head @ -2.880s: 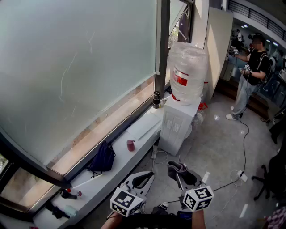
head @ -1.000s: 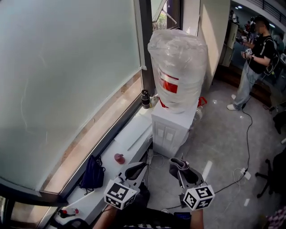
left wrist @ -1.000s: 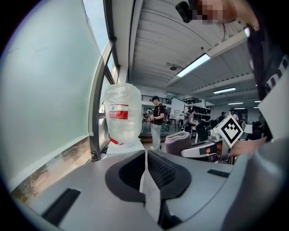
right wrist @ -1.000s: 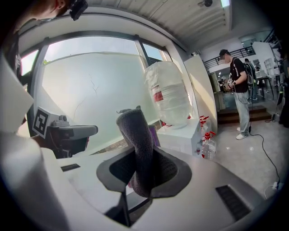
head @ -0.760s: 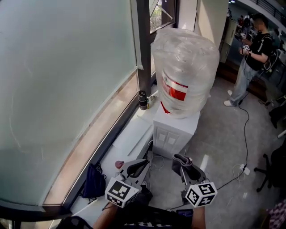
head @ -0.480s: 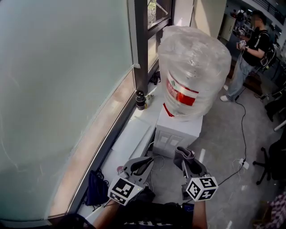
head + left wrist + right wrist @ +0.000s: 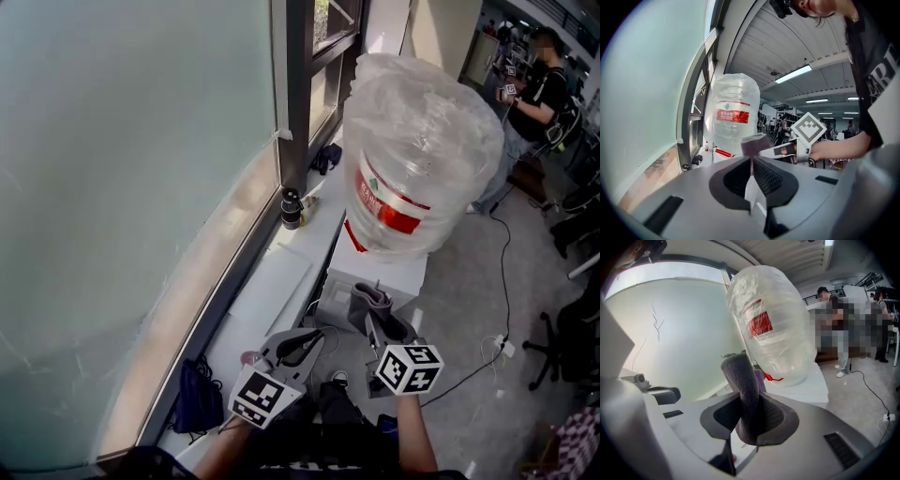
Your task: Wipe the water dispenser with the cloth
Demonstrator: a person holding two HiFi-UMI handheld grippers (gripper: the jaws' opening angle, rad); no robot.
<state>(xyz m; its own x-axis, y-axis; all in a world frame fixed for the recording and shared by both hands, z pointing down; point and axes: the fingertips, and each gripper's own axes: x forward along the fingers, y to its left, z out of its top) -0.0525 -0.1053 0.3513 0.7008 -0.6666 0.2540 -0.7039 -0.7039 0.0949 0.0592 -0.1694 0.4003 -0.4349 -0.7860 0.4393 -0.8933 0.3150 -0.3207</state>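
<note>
The left gripper (image 7: 312, 336) hung just short of the dispenser (image 7: 373, 281), its jaws pressed together on nothing. Beside it, the right gripper (image 7: 371, 317) had its jaws clamped on the grey cloth (image 7: 366, 302). The cloth's folded end stood up above the jaws, close to the dispenser's white front; whether it touched could not be told. On the dispenser sat a plastic-wrapped bottle (image 7: 417, 155) with a red label. Left of the dispenser ran a white sill (image 7: 267, 291) bearing a dark flask (image 7: 291, 208). Beyond the dispenser stood a person (image 7: 534, 89) in black.
</note>
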